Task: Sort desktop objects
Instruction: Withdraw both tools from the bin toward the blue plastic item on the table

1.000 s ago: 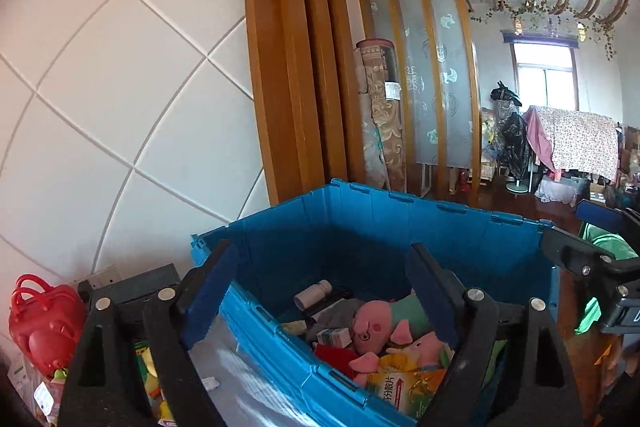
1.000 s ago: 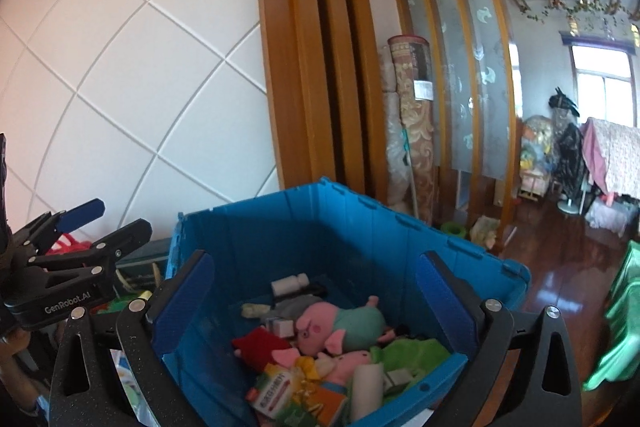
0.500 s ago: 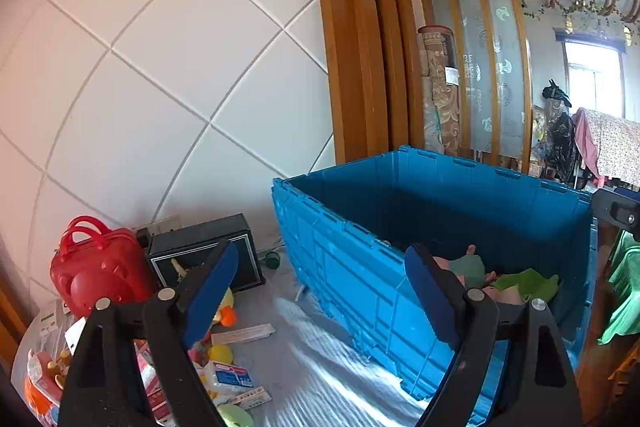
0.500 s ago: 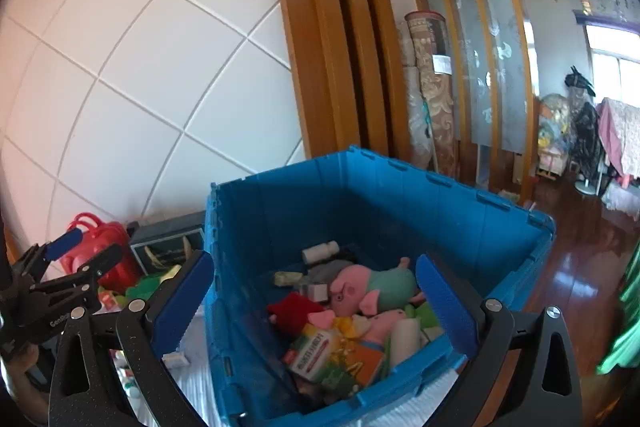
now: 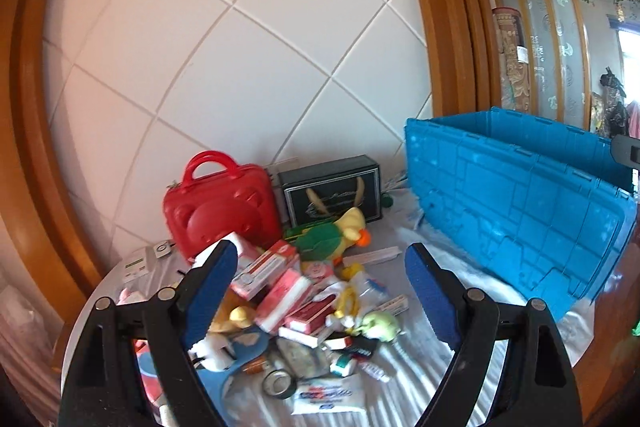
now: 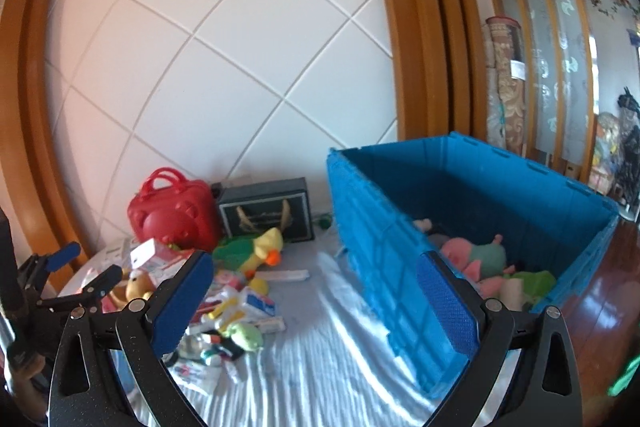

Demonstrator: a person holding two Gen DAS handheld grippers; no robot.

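A pile of small boxes, packets and toys [image 5: 308, 303] lies on the round table with a white cloth. A yellow and green plush duck [image 5: 336, 239] lies at its back, also seen in the right wrist view [image 6: 256, 251]. A blue crate [image 6: 400, 267] stands at the right, with pink pig plushes [image 6: 476, 259] inside. My left gripper [image 5: 320, 295] is open and empty above the pile. My right gripper [image 6: 316, 307] is open and empty over the cloth beside the crate. The left gripper also shows in the right wrist view [image 6: 80, 263].
A red toy case [image 5: 220, 207] and a black box [image 5: 332, 193] stand against the white panelled wall behind the pile. A roll of black tape [image 5: 278, 383] lies near the table's front. Wooden floor [image 6: 600, 291] lies beyond the crate at the right.
Both grippers have swung left and away from above the crate. The left one now faces the pile of objects; the crate's inside has left its view.
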